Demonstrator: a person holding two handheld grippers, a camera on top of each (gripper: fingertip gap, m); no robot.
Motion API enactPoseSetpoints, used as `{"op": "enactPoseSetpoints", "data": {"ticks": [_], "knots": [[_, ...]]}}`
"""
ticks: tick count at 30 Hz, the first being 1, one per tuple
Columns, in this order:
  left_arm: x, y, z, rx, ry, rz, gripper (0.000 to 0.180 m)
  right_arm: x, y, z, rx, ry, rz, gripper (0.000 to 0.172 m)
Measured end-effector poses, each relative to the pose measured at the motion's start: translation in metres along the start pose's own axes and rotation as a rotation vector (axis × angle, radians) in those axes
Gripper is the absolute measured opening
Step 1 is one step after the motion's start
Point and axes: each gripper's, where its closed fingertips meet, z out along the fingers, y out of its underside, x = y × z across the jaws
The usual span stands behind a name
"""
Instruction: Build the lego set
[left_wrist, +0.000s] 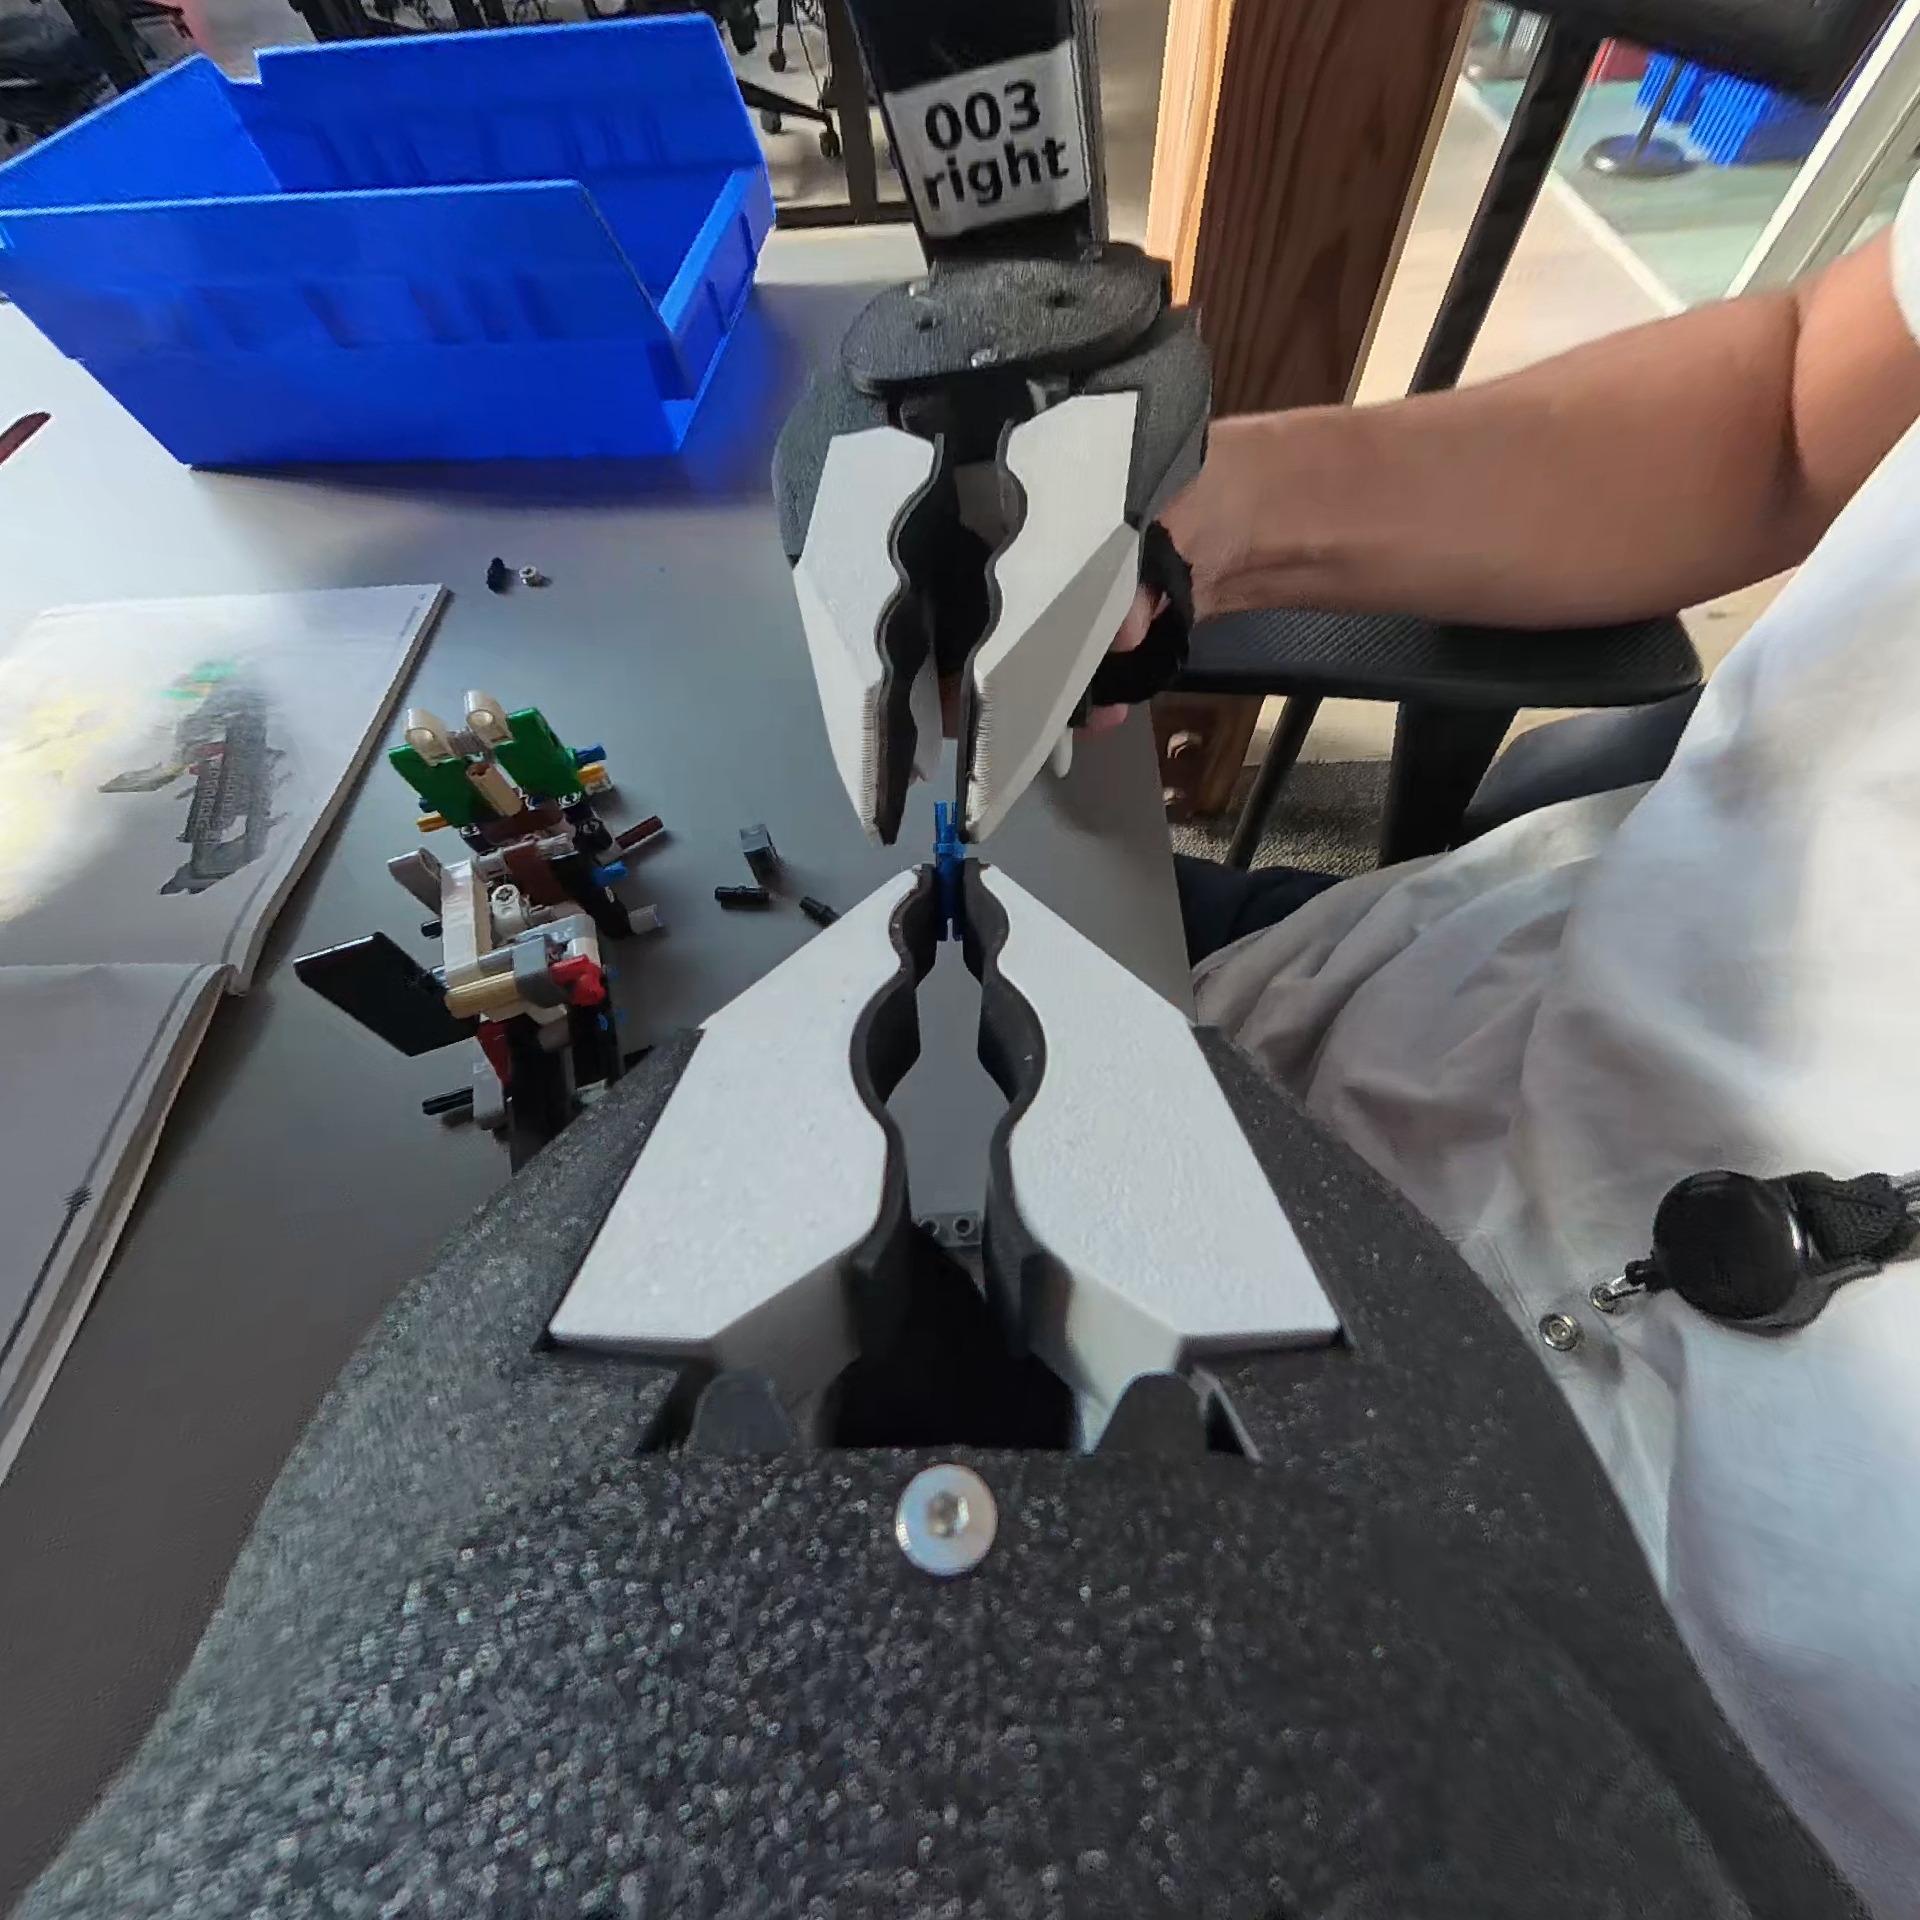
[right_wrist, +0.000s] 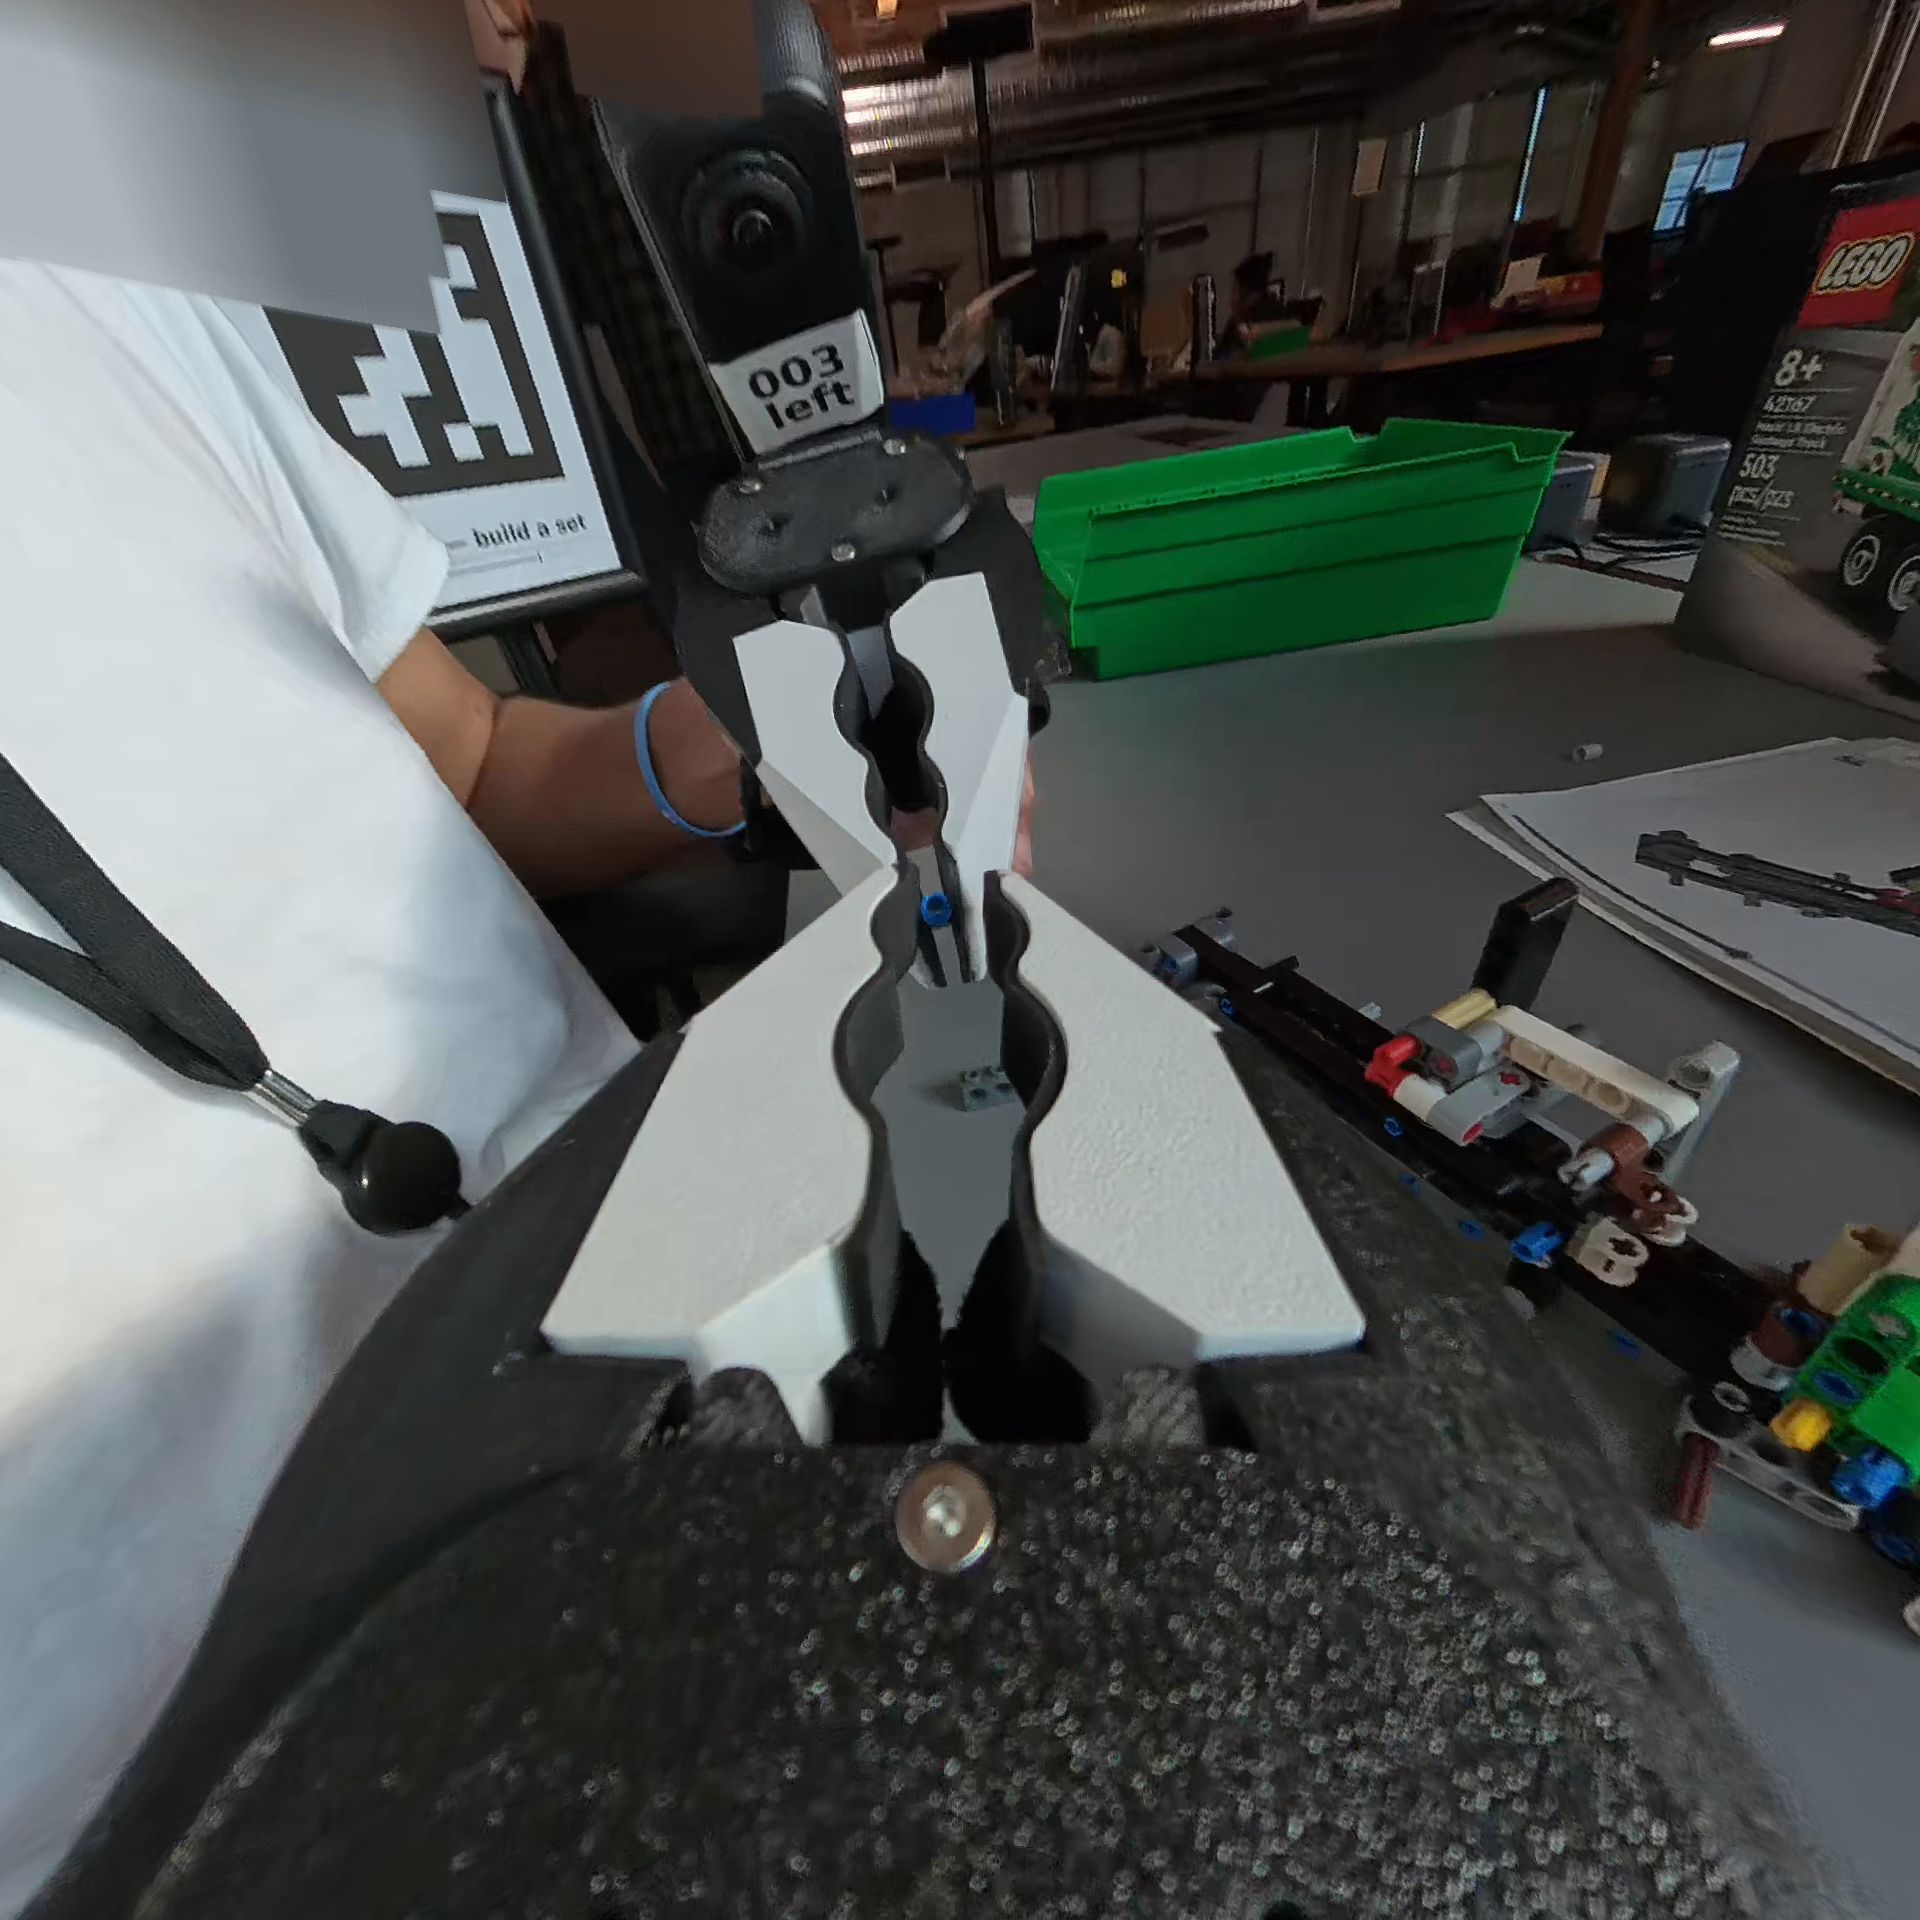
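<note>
My left gripper (left_wrist: 941, 881) is shut on a small blue connector pin (left_wrist: 944, 854), which sticks out past its tips. It is held in the air over the grey table (left_wrist: 623, 644). My right gripper (left_wrist: 928, 826) comes from the opposite side, tip to tip with the left one. It is open, and the free end of the pin lies between its pads, with a gap on one side. In the right wrist view the right gripper (right_wrist: 945, 883) straddles the tips of the left gripper (right_wrist: 940, 971), and the blue pin (right_wrist: 935, 909) shows end-on.
A partly built brick model (left_wrist: 509, 904) lies left of the grippers, with loose black pins (left_wrist: 743, 894) and a small grey brick (left_wrist: 758, 844). An open booklet (left_wrist: 156, 779) and a blue bin (left_wrist: 395, 260) lie farther left. A green bin (right_wrist: 1278, 540) and a product box (right_wrist: 1839, 468) stand behind. Only a small space, under 4 cm, lies between the two pairs of fingers.
</note>
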Motion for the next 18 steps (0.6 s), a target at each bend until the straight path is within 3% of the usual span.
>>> {"op": "enactPoseSetpoints", "data": {"ticks": [3,14,16,18], "knots": [[0.004,-0.01,-0.001,0.084,0.042,-0.059,0.001,-0.007,-0.01,-0.001,0.09,-0.056,0.041,0.007],[0.008,-0.023,-0.01,0.209,0.107,-0.149,0.002,-0.012,-0.016,-0.001,0.152,-0.104,0.072,0.003],[0.005,-0.01,-0.012,0.135,0.077,-0.1,0.006,-0.007,-0.013,0.0,0.113,-0.069,0.08,0.003],[-0.002,0.021,-0.014,-0.04,0.019,-0.042,0.025,0.0,-0.009,-0.004,0.076,-0.027,0.093,0.003]]}}
